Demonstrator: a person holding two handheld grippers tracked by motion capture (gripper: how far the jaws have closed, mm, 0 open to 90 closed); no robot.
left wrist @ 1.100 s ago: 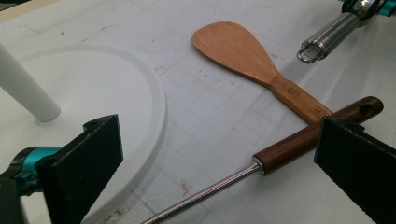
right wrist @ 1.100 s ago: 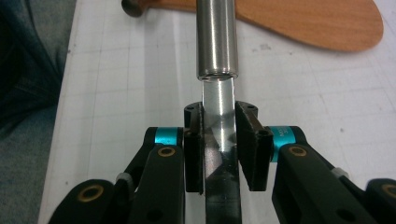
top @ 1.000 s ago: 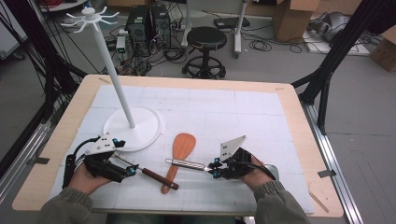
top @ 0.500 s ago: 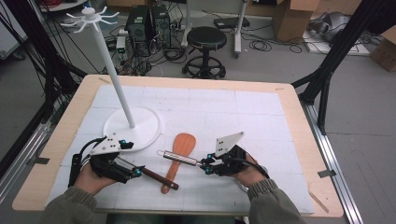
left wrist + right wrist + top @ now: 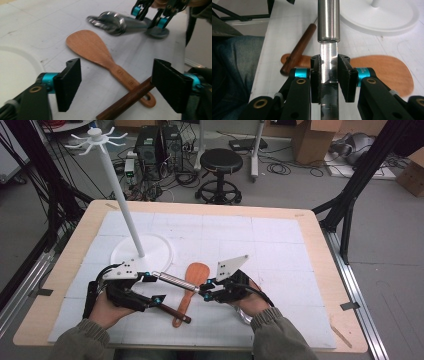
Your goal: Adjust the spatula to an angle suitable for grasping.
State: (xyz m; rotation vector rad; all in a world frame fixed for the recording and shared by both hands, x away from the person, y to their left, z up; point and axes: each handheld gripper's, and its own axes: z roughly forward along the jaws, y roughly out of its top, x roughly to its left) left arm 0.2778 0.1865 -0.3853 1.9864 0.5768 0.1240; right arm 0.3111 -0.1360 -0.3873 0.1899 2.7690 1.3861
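Note:
My right gripper (image 5: 204, 288) is shut on the flat shank of a steel utensil (image 5: 328, 57), held above the mat. The utensil's round handle (image 5: 172, 280) points left toward my left gripper (image 5: 155, 288). That gripper is open, its pads (image 5: 68, 82) standing wide apart over a wooden spatula (image 5: 95, 50) and a dark wooden handle (image 5: 125, 102), touching neither. The spatula (image 5: 192, 279) lies flat on the white mat between the two hands. The dark handle (image 5: 172, 312) crosses the spatula's narrow end. In the left gripper view the steel utensil (image 5: 117, 22) hangs beyond the spatula, in the right gripper (image 5: 150, 17).
A white rack with a tall pole (image 5: 125, 205) and round base (image 5: 150, 251) stands at the mat's left. Hooks (image 5: 97, 140) crown the pole. The base (image 5: 384, 15) is just beyond the steel handle. The table's front edge (image 5: 200, 347) is near the person's sleeves.
My right gripper has carried the steel utensil up and to the left, over the spatula. My left gripper has moved right toward its handle and stays open.

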